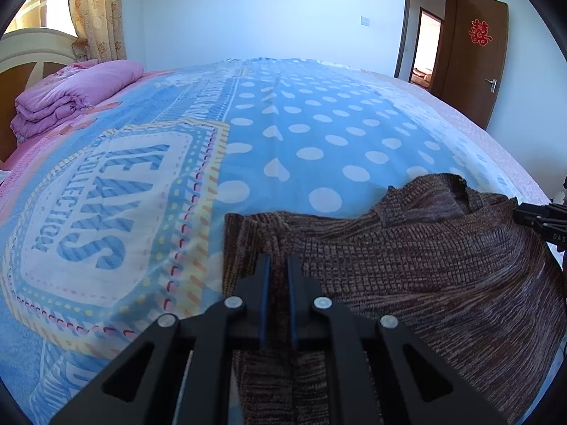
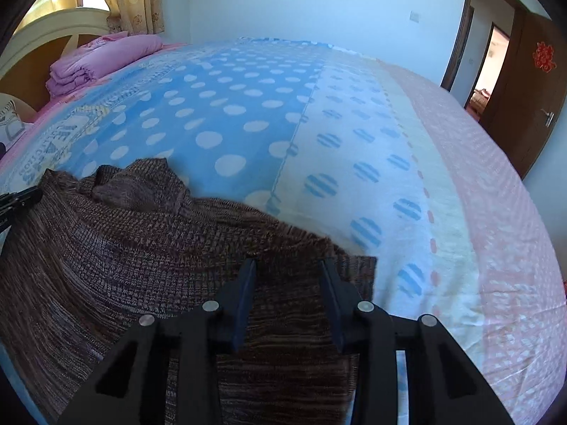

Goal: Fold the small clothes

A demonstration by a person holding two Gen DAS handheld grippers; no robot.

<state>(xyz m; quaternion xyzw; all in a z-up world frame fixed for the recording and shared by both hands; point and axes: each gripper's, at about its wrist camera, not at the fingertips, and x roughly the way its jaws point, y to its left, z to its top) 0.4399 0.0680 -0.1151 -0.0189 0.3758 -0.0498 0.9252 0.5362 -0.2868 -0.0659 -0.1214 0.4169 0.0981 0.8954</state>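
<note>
Left wrist view shows the left gripper (image 1: 279,265) with its blue-padded fingers nearly together, pinching a fold of the brown ribbed knit sweater (image 1: 407,258) at the garment's left edge. That sweater lies spread on the near edge of the bed's blue polka-dot blanket (image 1: 301,134), collar pointing toward the far side. Right wrist view has the right gripper (image 2: 288,269) with fingers spread over the sweater's right edge, cloth lying between them unpinched. At the headboard corner sits a folded pink quilt (image 1: 71,92).
</note>
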